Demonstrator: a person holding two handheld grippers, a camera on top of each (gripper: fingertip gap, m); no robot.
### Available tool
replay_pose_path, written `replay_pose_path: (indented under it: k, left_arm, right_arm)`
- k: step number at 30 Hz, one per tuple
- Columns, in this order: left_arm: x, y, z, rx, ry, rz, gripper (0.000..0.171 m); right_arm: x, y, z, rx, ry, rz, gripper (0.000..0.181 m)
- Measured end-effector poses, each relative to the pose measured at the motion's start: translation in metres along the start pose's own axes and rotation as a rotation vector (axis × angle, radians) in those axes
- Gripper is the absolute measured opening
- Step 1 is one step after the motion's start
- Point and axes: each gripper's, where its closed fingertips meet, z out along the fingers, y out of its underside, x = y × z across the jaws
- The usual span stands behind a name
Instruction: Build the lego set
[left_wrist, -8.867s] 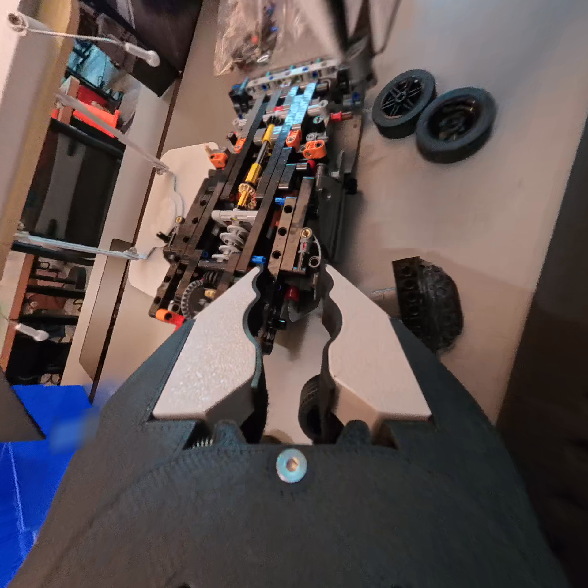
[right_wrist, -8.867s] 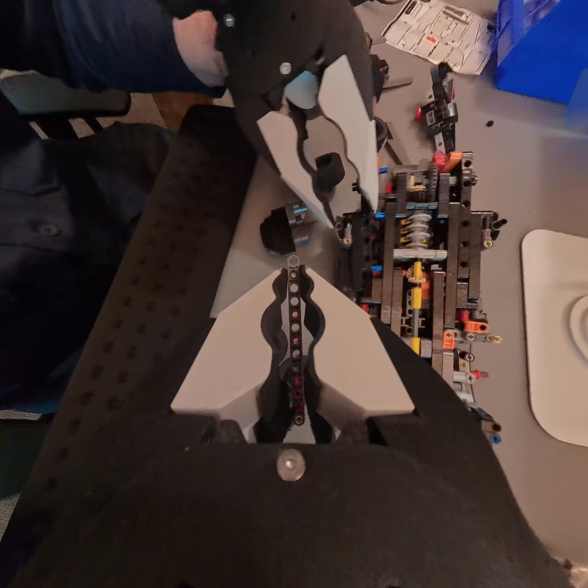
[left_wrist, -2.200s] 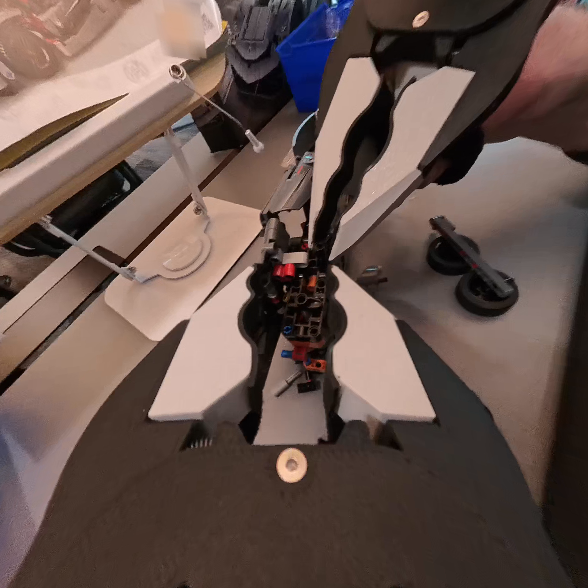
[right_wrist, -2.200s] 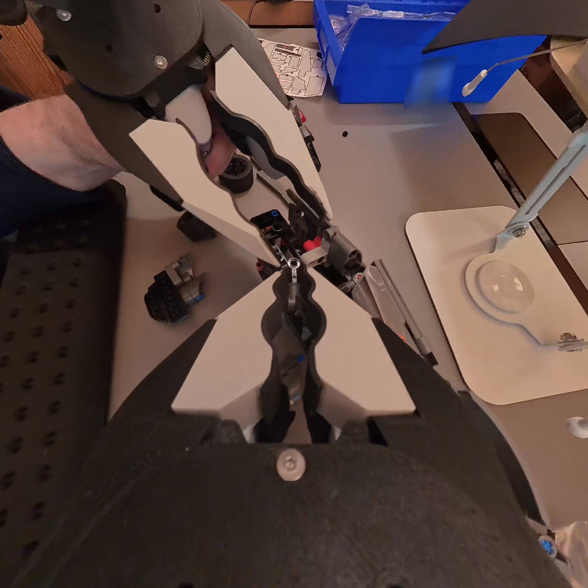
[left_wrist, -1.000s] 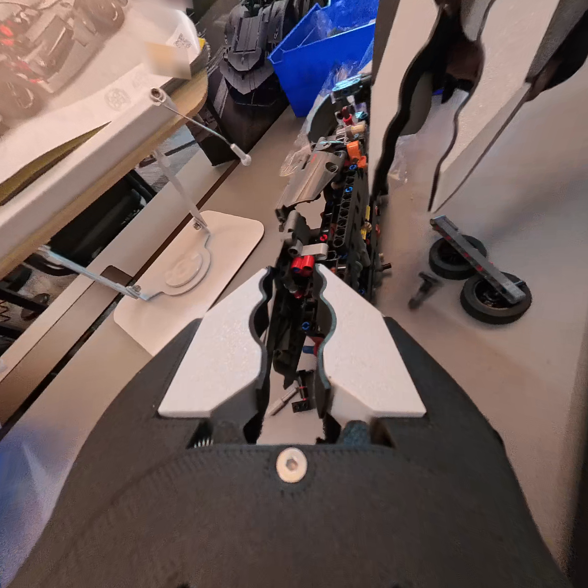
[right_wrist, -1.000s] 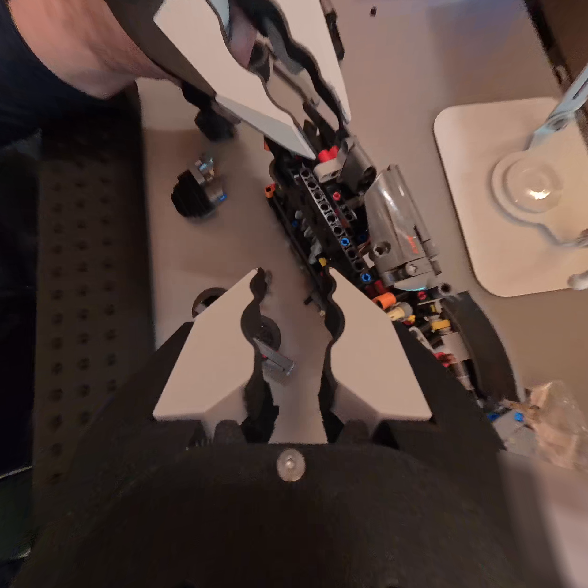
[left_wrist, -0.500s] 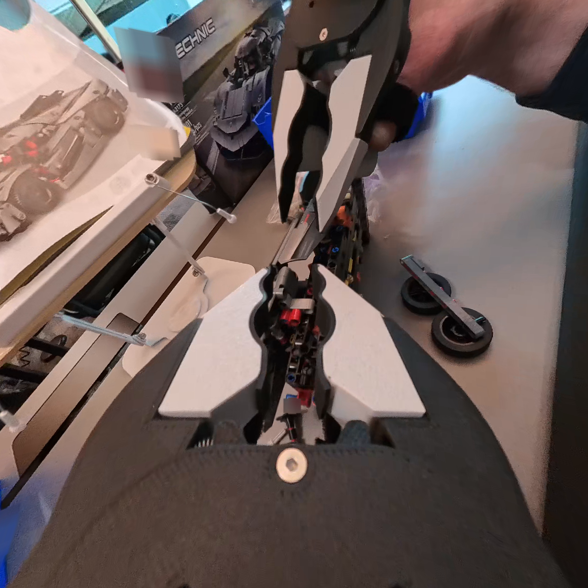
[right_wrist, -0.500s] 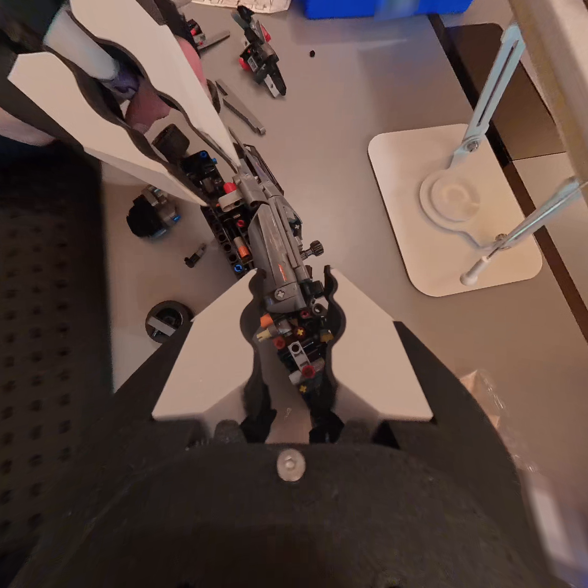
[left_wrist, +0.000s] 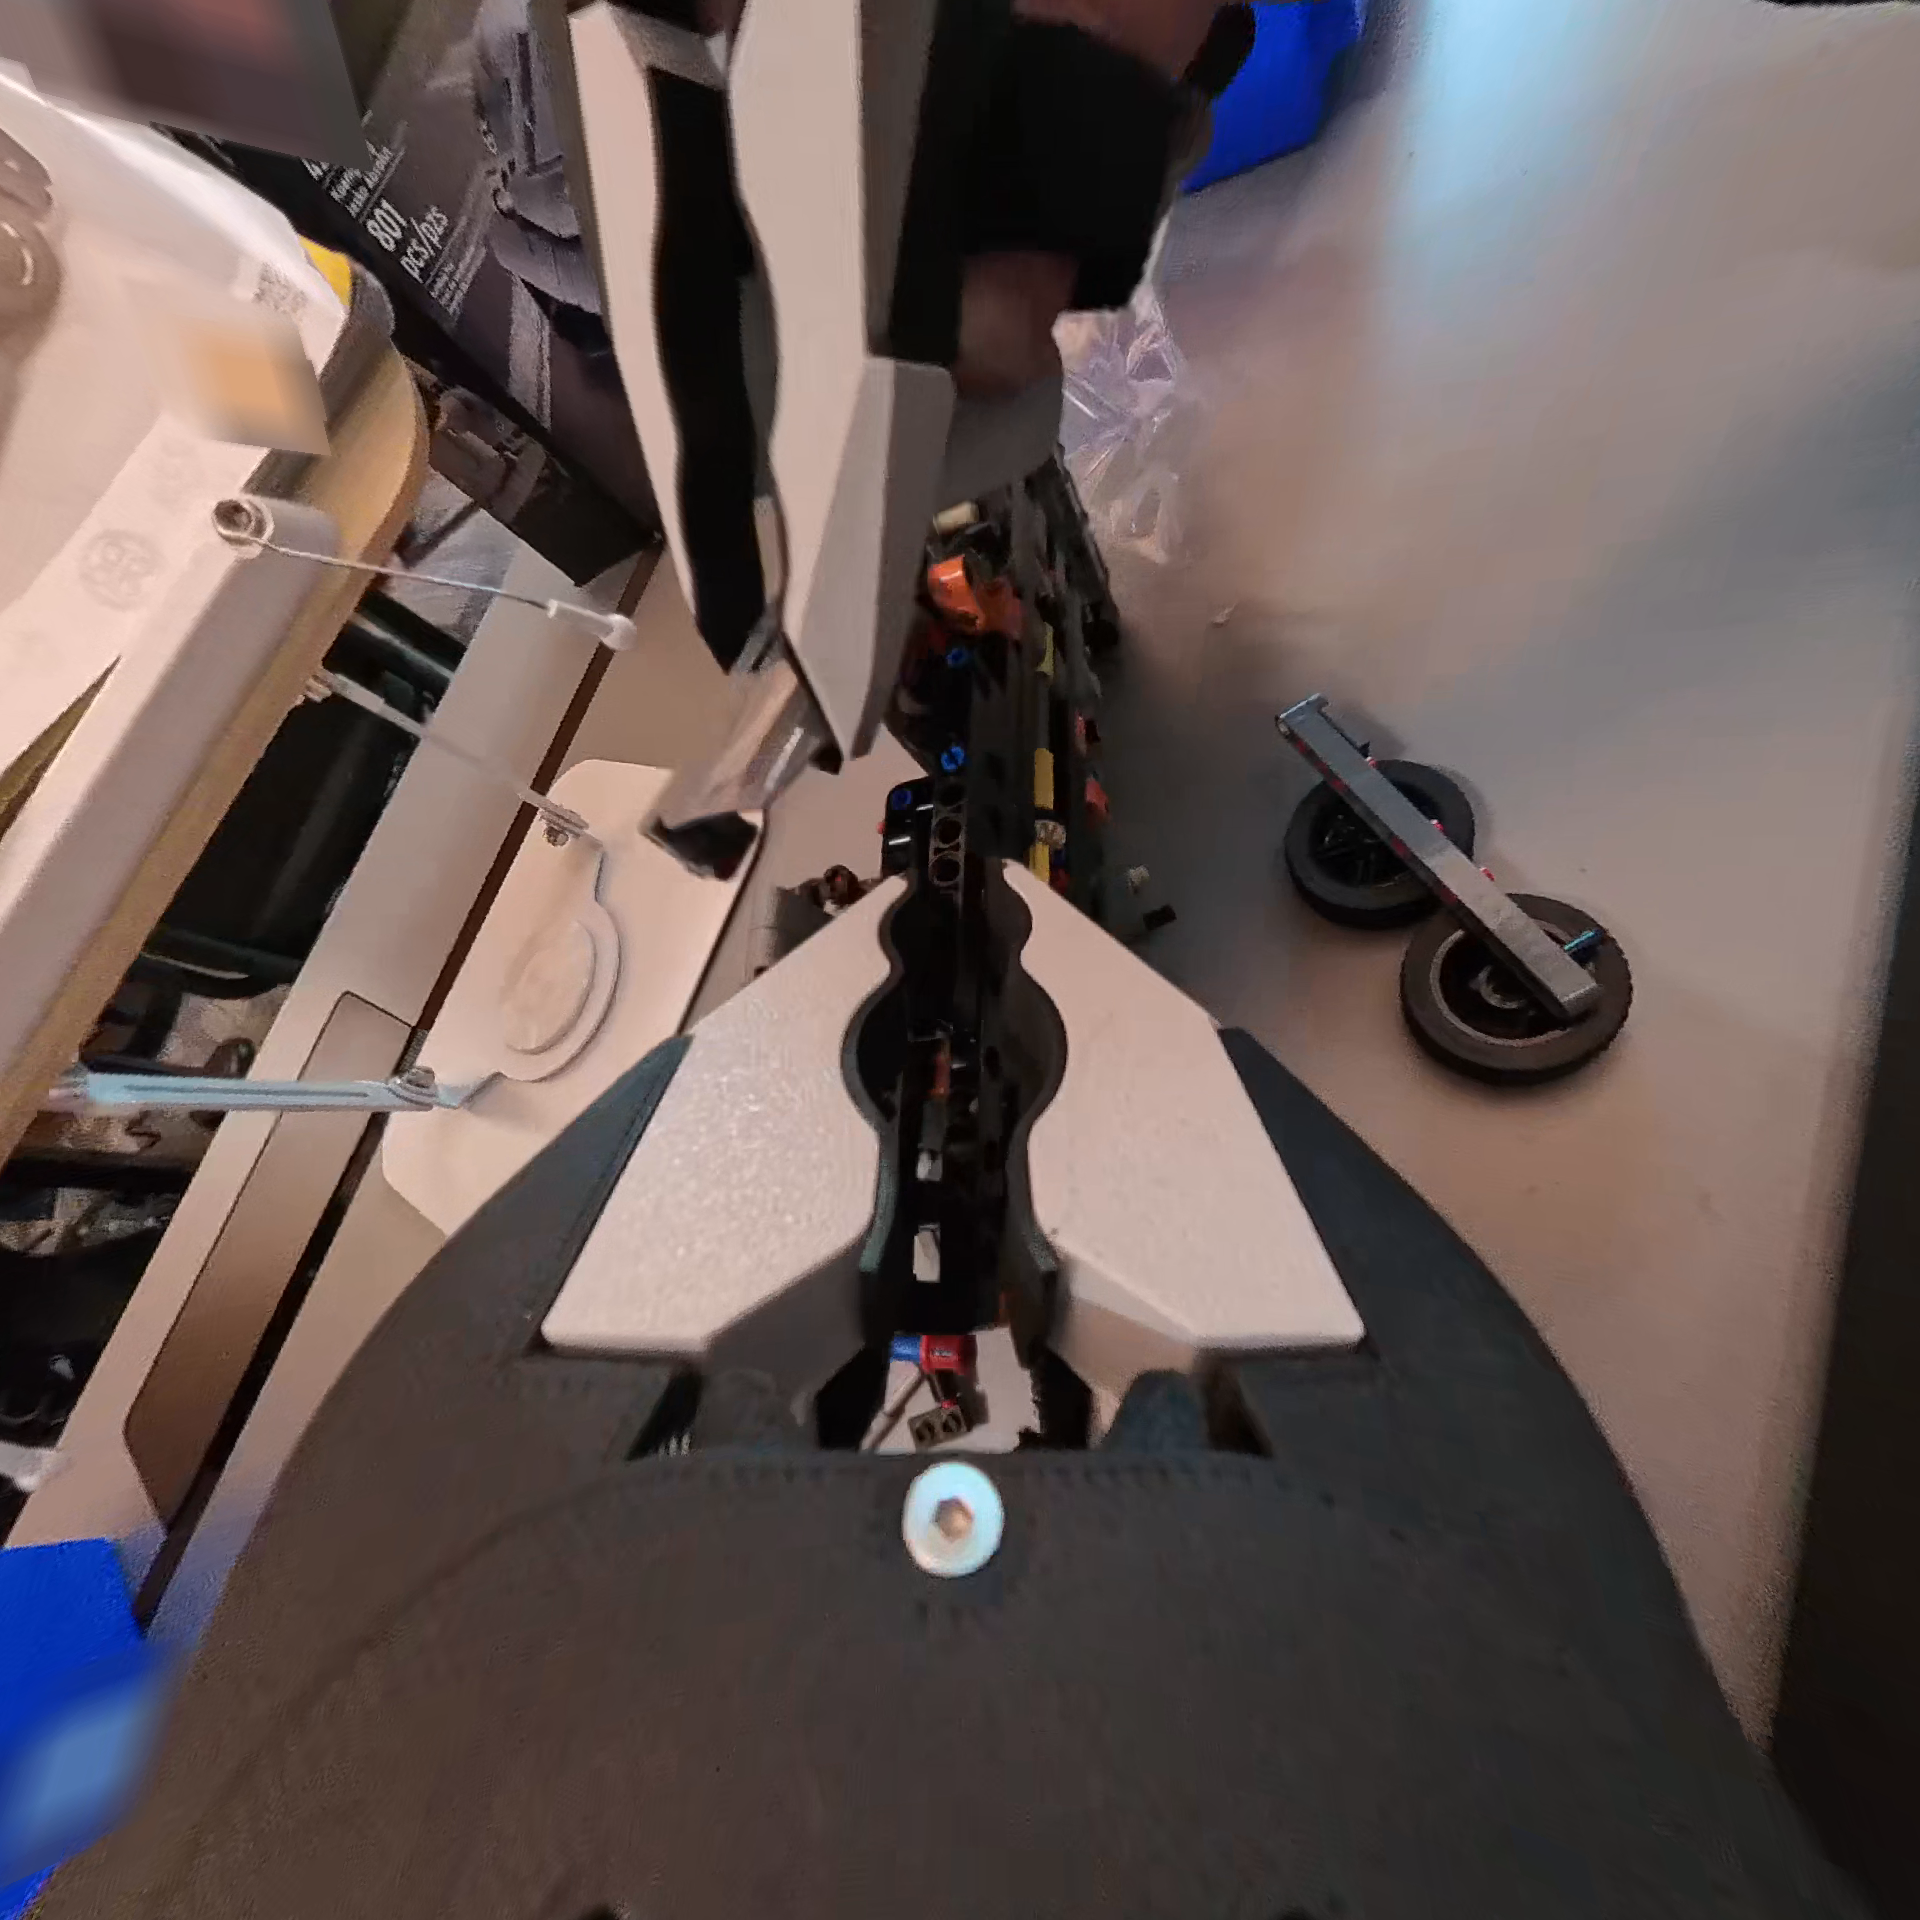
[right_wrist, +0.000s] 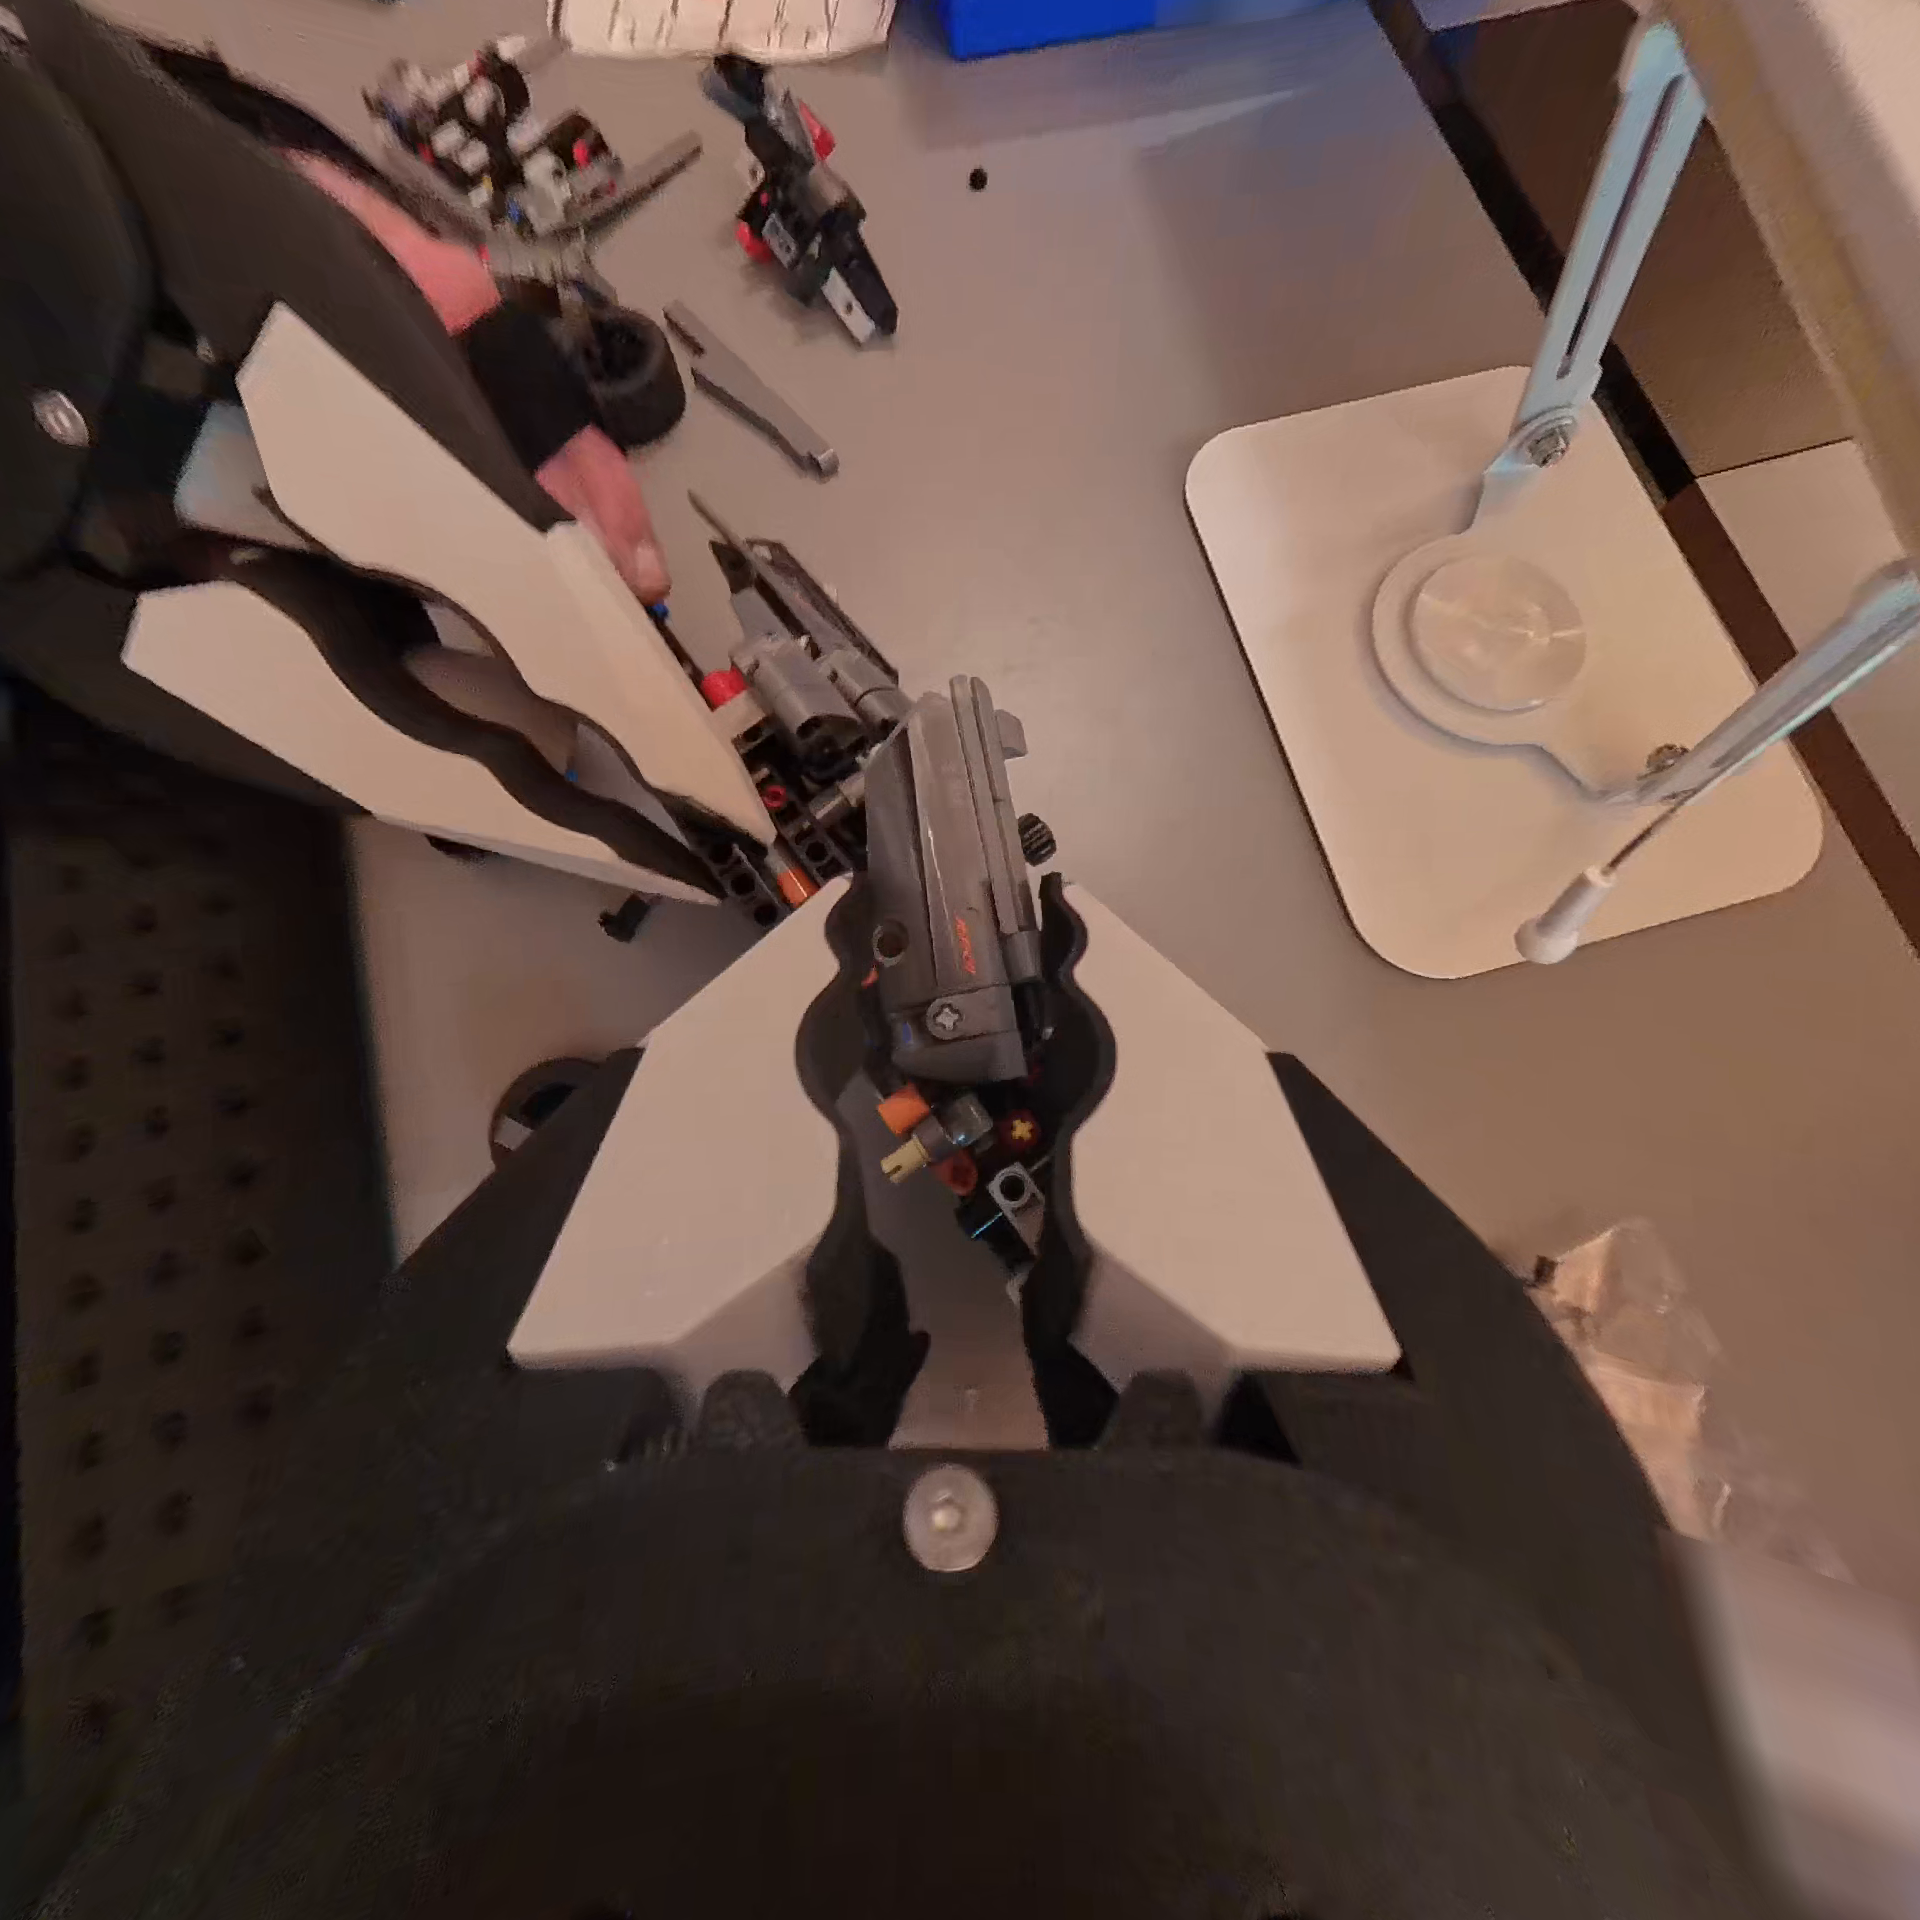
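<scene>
Warm, dim indoor light fills both views. In the left wrist view a pale, cooler glare washes the table (left_wrist: 1558, 364) at far right, and the far gripper (left_wrist: 774, 665) and box (left_wrist: 468, 208) at top are smeared by motion blur. The two wheels (left_wrist: 1455, 914) stay fairly sharp. In the right wrist view the model (right_wrist: 951, 935) is in focus, while the far parts (right_wrist: 499, 135) at top left blur. Soft shadows lie under the stand base (right_wrist: 1455, 831). Wide-angle bending curves the edges; near corners go dark.
</scene>
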Motion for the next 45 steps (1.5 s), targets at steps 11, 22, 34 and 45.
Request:
replay_pose_path:
  k: [11, 22, 34, 45]
  left_arm:
    - [-0.001, 0.001, 0.002, -0.014, 0.022, -0.024, 0.007]
    - [-0.004, 0.012, 0.004, -0.045, 0.042, -0.011, 0.005]
    - [-0.001, 0.039, 0.007, -0.106, 0.061, 0.045, 0.007]
    - [0.011, 0.069, 0.014, -0.216, 0.058, 0.172, 0.01]
  right_arm:
    - [0.006, -0.004, -0.005, 0.069, 0.01, 0.094, 0.026]
    - [-0.015, -0.012, -0.007, 0.111, -0.003, -0.167, 0.025]
    - [-0.019, 0.008, -0.008, 0.033, -0.035, -0.167, 0.044]
    - [-0.053, 0.034, 0.034, -0.126, -0.177, -0.175, 0.018]
